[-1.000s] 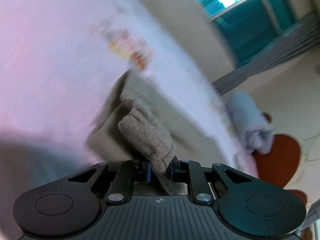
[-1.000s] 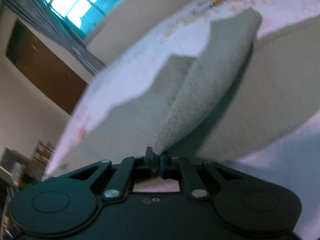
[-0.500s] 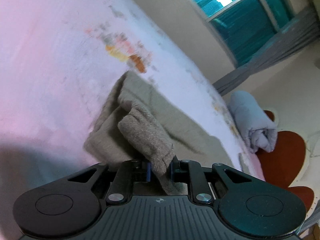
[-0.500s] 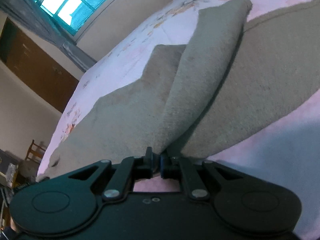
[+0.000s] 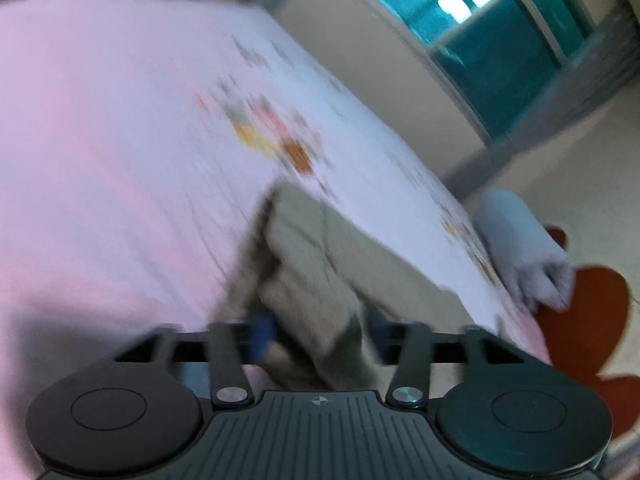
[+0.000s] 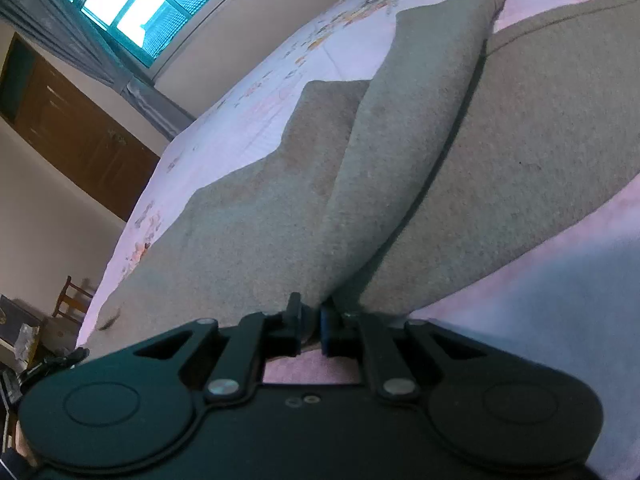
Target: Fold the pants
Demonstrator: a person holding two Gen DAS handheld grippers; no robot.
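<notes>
The pants [image 6: 460, 184], a grey-beige knit pair, lie spread on a bed [image 6: 248, 120] covered with a pale pink sheet printed with small flowers. In the right wrist view the right gripper [image 6: 310, 322] has its jaws drawn close together on a raised ridge of the fabric, which runs up and away from the fingers as a long fold standing above the flatter cloth on either side; the rest of the garment lies flat against the sheet to the left and right of that ridge. In the left wrist view, which is smeared by motion blur, the left gripper [image 5: 320, 332] has its jaws set wide apart, and a bunched end of the pants [image 5: 320, 280] hangs down between them; the blur hides whether either finger touches the cloth. A rolled pale blue cloth [image 5: 524, 252] rests at the far edge of the bed, next to a red-brown patterned floor [image 5: 580, 320]. A teal-framed window [image 6: 136, 4] sits in the wall beyond the bed, with a brown wooden door [image 6: 76, 140] to its left and a wooden chair [image 6: 72, 300] lower down near the bed's corner.
</notes>
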